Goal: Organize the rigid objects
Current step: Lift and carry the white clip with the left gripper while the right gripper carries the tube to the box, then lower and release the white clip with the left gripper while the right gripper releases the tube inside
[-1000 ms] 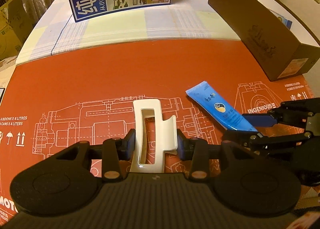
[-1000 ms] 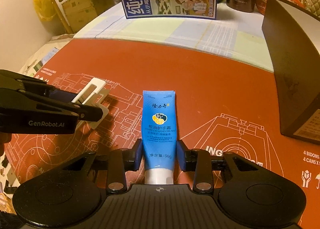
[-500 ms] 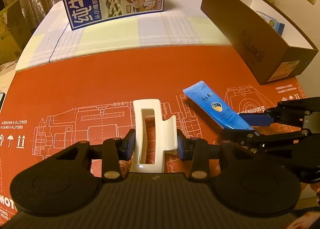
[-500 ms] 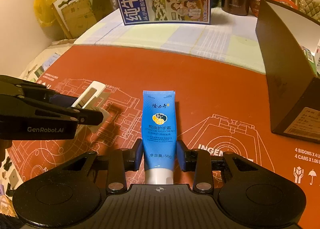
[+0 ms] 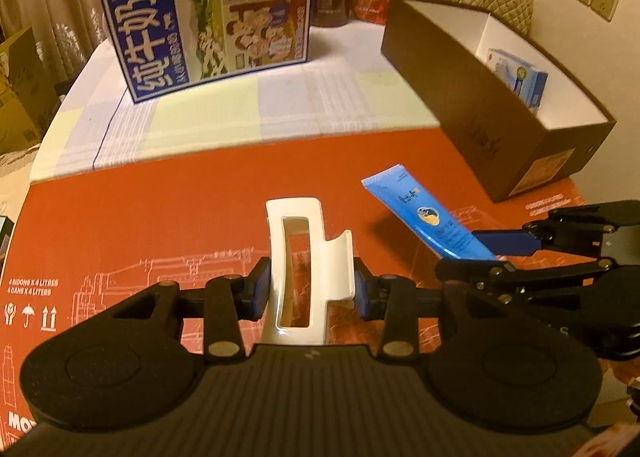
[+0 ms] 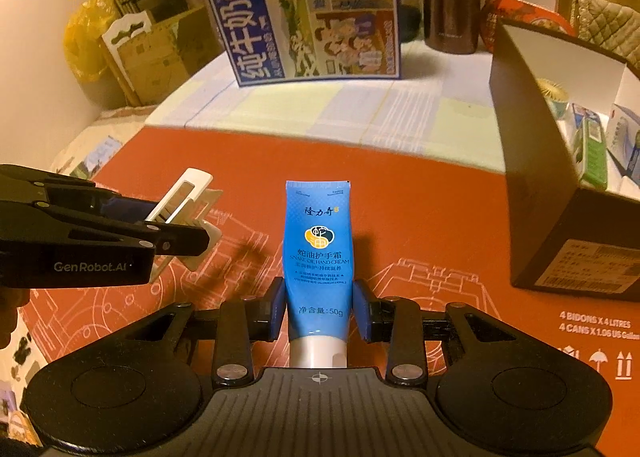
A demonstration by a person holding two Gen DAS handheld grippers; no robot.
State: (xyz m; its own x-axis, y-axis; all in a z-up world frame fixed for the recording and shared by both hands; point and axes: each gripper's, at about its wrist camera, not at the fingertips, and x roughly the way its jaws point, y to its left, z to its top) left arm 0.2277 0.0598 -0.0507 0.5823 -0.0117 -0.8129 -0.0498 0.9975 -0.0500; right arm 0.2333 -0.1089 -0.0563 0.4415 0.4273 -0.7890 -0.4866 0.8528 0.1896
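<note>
The fingers (image 5: 256, 293) of the left gripper (image 5: 309, 293) press against both sides of a white hair claw clip (image 5: 306, 265), clamping it near its lower half; the clip stands out forward between the pads, above the red printed mat (image 5: 160, 209). In the right wrist view the same left gripper (image 6: 192, 237) comes in from the left edge with the clip (image 6: 184, 197) jutting past its tips.

The right gripper (image 6: 319, 311) is closed on a blue hand cream tube (image 6: 318, 253). Its blue pads (image 6: 276, 309) pinch the tube just above the white cap, and the flat crimped end points away from the camera. From the left wrist view, the tube (image 5: 424, 217) slants up and to the left out of the right gripper (image 5: 486, 253), clear of the mat.

A dark brown cardboard box (image 5: 472, 125) with a white interior sits open on the far right of the table, ahead of both grippers and apart from them. Inside it lies a small blue and white carton (image 5: 520, 77); the right wrist view shows its inside holding a green and white packet (image 6: 588, 149) and another pale blue carton (image 6: 628, 145).

Farther back, a large blue milk carton box (image 5: 208, 13) stands on the checked tablecloth (image 5: 280, 105), with a brown thermos flask (image 6: 452, 5) behind it.
</note>
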